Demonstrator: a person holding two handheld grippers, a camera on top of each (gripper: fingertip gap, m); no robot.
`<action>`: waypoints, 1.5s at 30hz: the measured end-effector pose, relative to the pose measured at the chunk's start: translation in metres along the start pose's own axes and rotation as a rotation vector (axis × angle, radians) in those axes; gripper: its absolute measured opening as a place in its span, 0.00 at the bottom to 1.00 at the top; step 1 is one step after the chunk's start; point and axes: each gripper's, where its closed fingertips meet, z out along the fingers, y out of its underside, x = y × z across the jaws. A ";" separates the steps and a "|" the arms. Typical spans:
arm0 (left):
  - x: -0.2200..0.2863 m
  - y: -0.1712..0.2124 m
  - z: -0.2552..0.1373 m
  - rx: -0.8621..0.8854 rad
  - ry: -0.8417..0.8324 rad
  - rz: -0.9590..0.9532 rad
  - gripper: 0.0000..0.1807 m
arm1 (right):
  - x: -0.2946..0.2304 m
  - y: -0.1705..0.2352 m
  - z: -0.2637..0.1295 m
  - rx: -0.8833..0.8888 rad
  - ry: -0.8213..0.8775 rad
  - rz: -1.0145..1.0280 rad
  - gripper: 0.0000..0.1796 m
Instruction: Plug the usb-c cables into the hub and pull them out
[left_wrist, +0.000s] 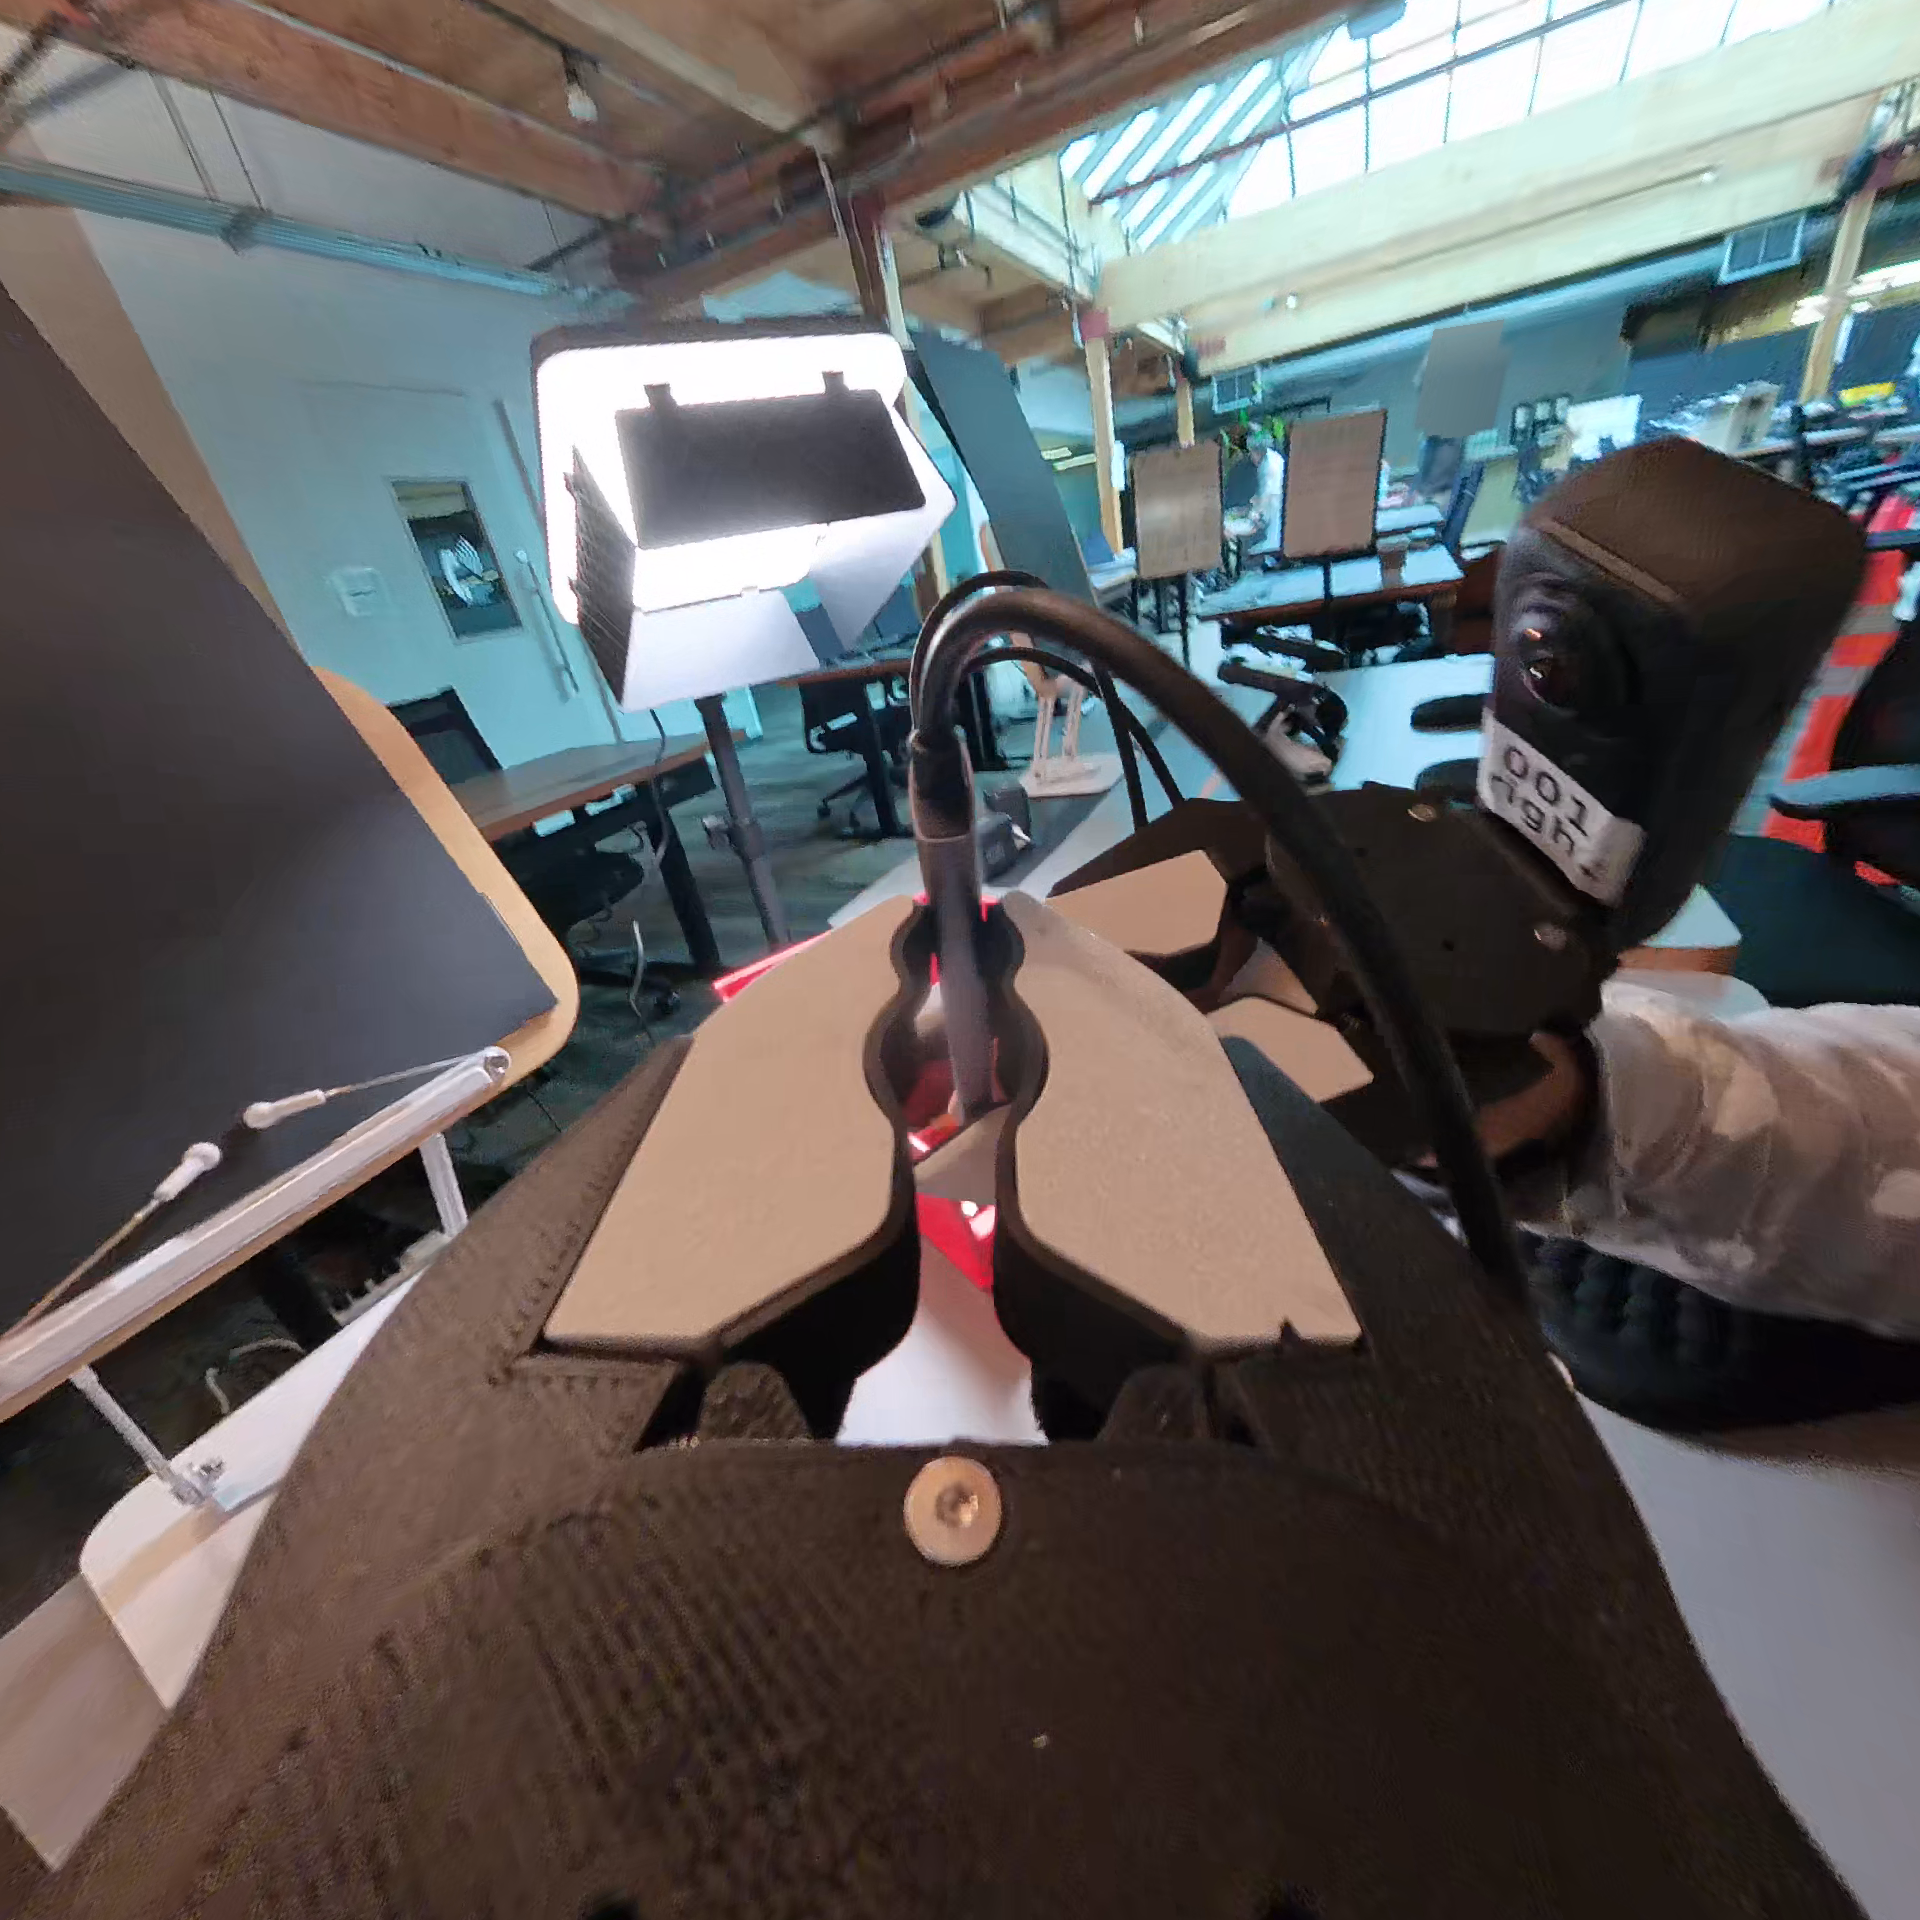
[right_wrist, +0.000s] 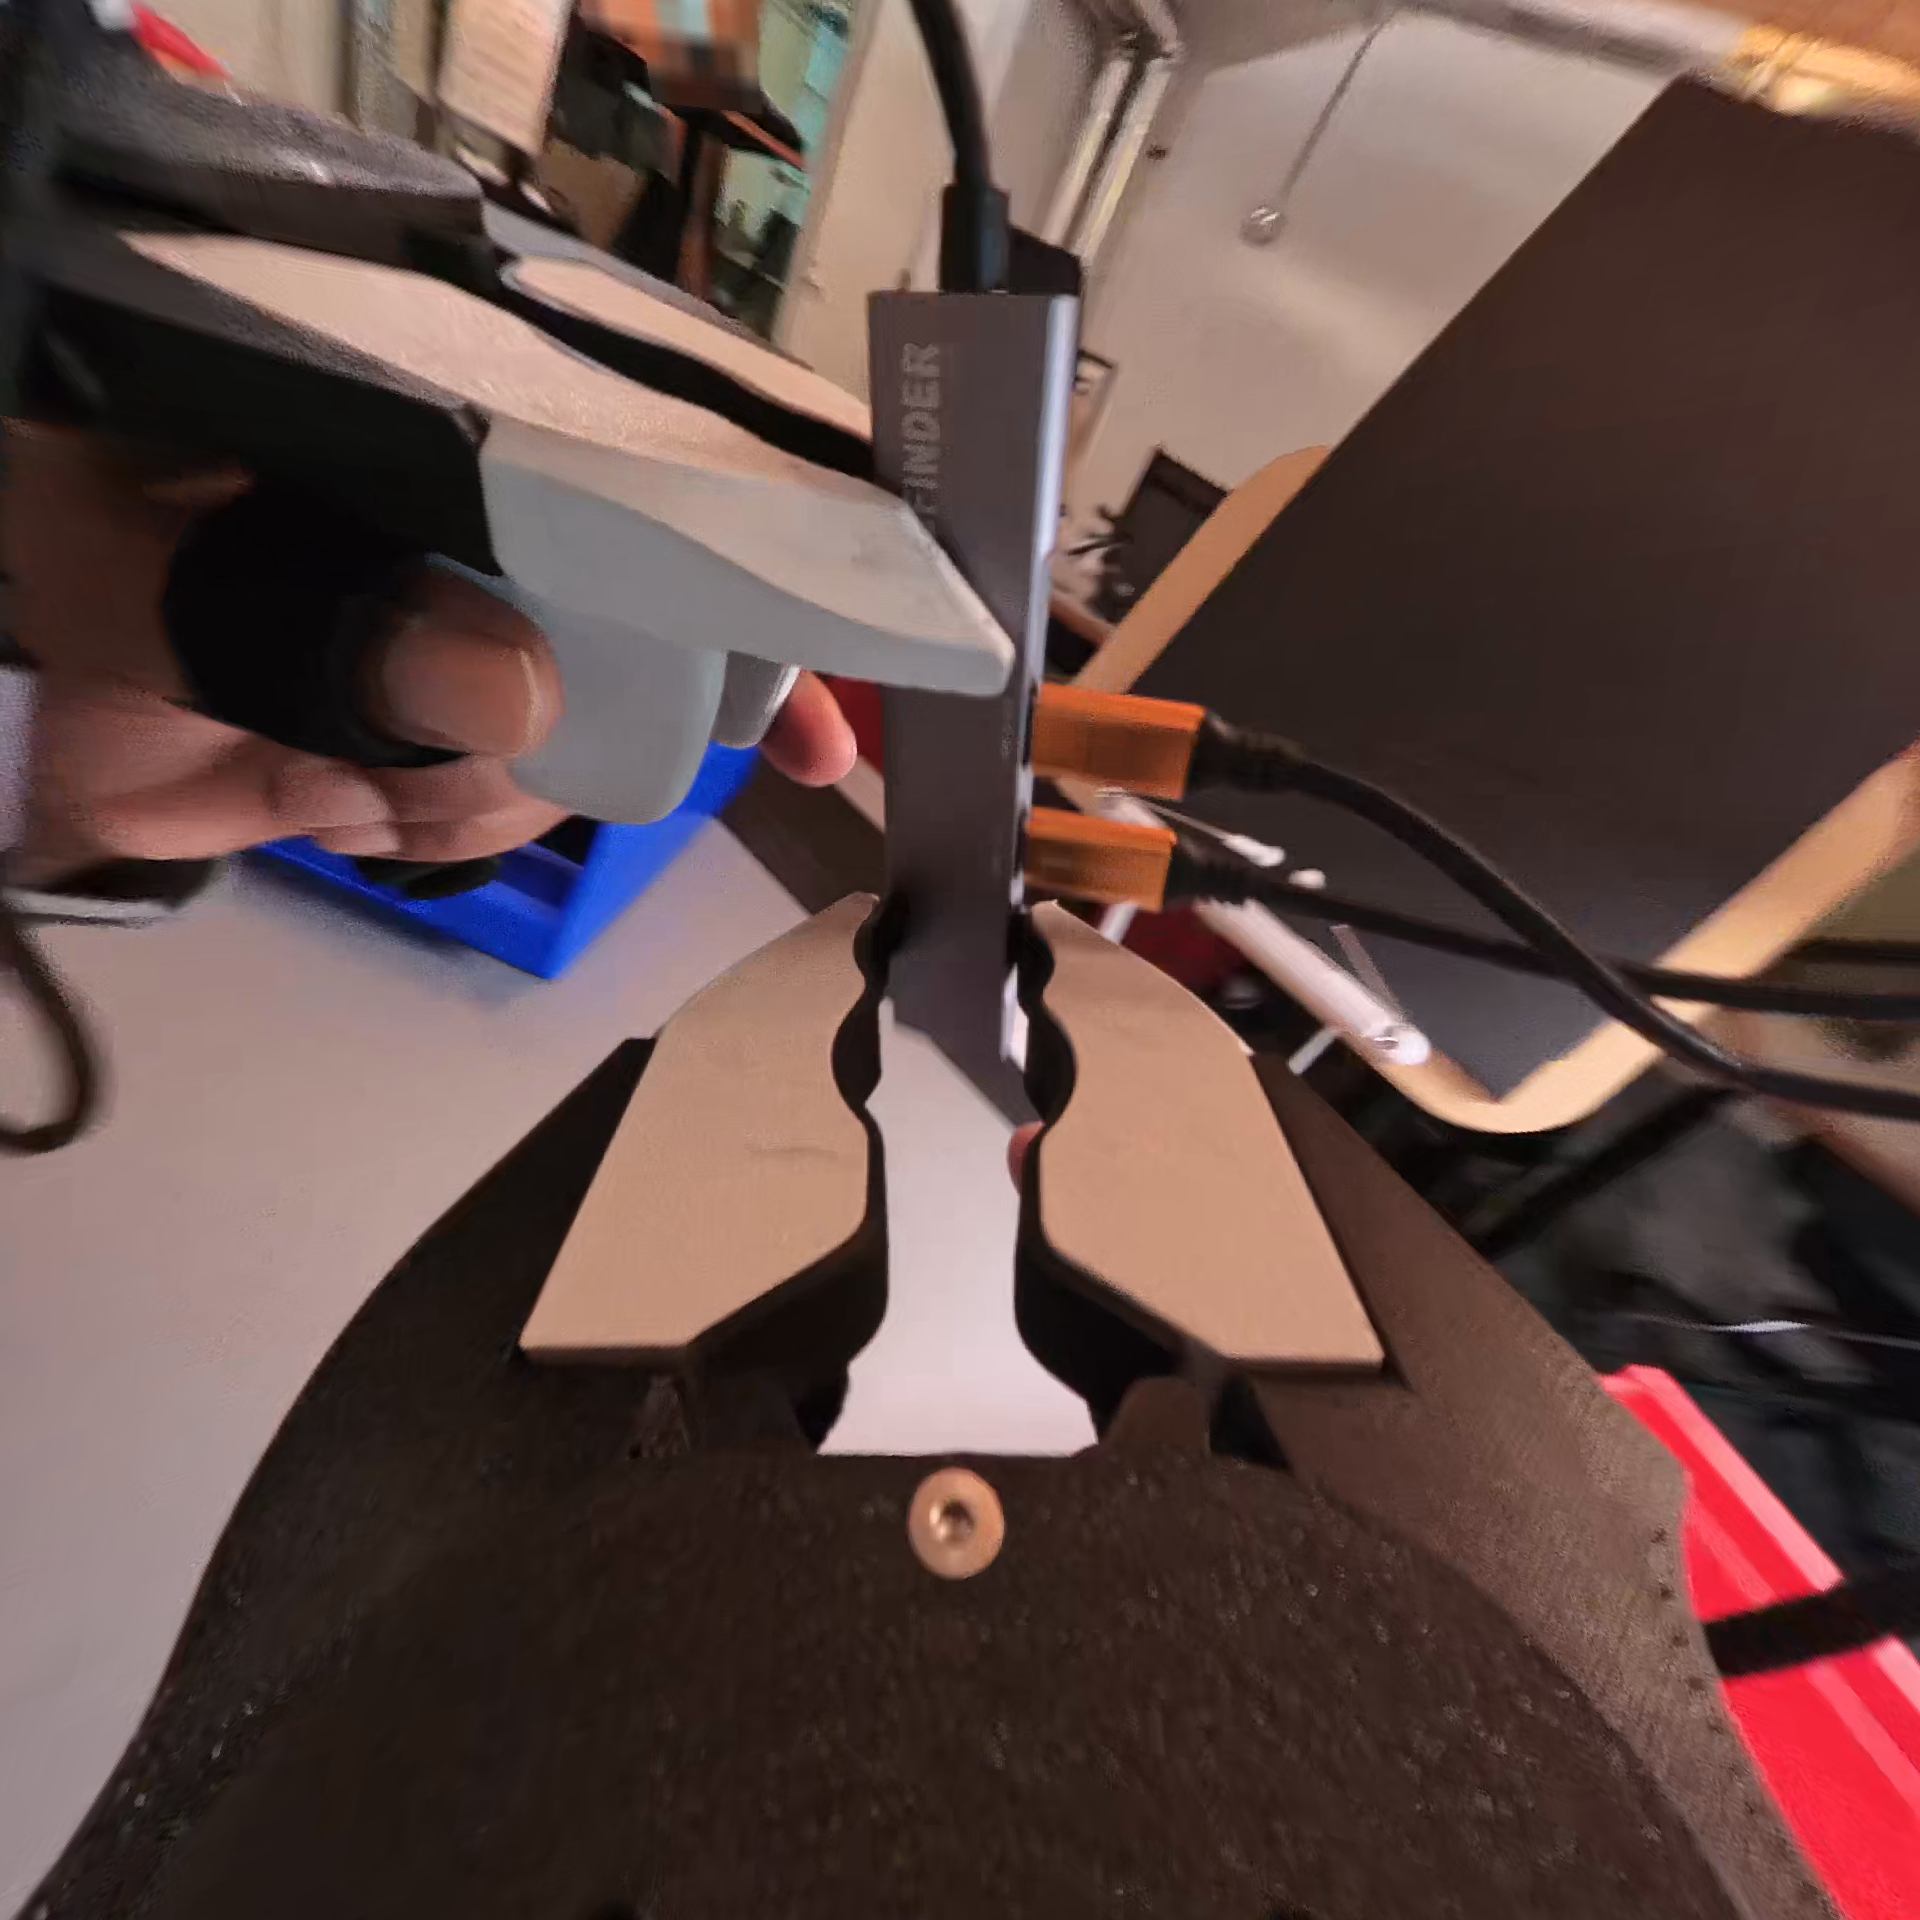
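The grey hub (right_wrist: 961, 468) stands upright above the table, its own black cable (right_wrist: 971, 156) leaving the top. Two orange usb-c plugs (right_wrist: 1117, 743) (right_wrist: 1096, 860) sit in its right side, their black cables (right_wrist: 1558, 935) trailing right. My right gripper (right_wrist: 956, 925) is shut on the hub's lower end. In the left wrist view my left gripper (left_wrist: 961, 920) is shut on the hub (left_wrist: 961, 997), seen edge-on, with its cable (left_wrist: 1143, 665) arching right. The left gripper's finger (right_wrist: 727, 561) reaches the hub's middle from the left. The right gripper (left_wrist: 1455, 904) shows to the right.
A black board on a wooden backing (right_wrist: 1558, 520) leans close on the plug side. A blue bin (right_wrist: 540, 894) sits on the white table (right_wrist: 208, 1143). A red object (right_wrist: 1818, 1662) lies at lower right. A lit lamp panel (left_wrist: 727, 499) stands beyond the table. Left tips to right tips: about 5 centimeters.
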 end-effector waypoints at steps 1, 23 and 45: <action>-0.007 -0.001 -0.004 -0.009 -0.018 -0.004 0.05 | -0.004 -0.003 -0.002 0.010 -0.054 0.064 0.13; 0.049 0.025 -0.014 -0.204 0.411 -0.050 0.06 | -0.032 -0.002 -0.057 0.082 -0.581 -0.068 0.10; 0.065 0.015 -0.017 -0.220 0.375 0.170 0.06 | -0.036 -0.027 -0.072 0.206 -0.634 -0.028 0.04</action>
